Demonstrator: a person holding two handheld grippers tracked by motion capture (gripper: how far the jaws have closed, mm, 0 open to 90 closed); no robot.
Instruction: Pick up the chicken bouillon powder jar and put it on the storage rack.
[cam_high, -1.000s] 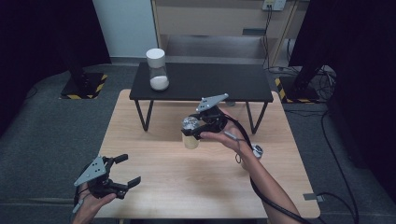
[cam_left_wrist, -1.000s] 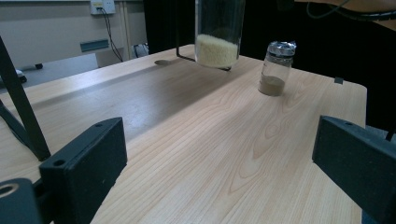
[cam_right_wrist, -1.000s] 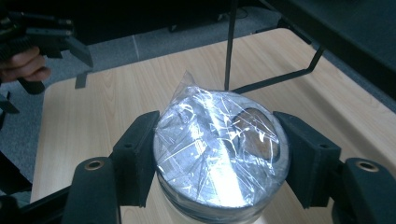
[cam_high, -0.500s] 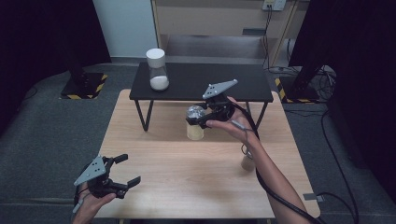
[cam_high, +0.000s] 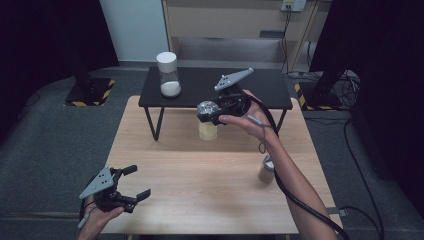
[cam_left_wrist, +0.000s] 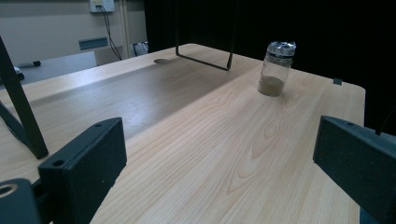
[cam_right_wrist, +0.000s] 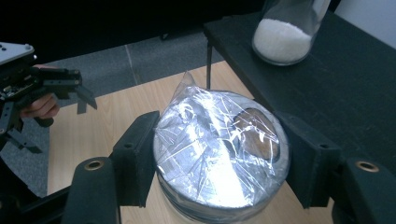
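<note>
Jar (cam_high: 208, 125): clear, pale contents, silver plastic-wrapped lid (cam_right_wrist: 219, 154); lifted off the wooden table (cam_high: 200, 190), just in front of the black shelf (cam_high: 200, 95), at about 12 o'clock from the table's middle.
Right gripper (cam_high: 209, 111): jaws clamped on the jar's lid from both sides.
Left gripper (cam_high: 136, 182): jaws spread wide with nothing between them, near the table's 7 o'clock corner.
Small jar (cam_high: 267, 169): brownish contents, metal cap, standing at 4 o'clock.
Tall jar (cam_high: 168, 74): white powder inside, on the shelf at 11 o'clock.
</note>
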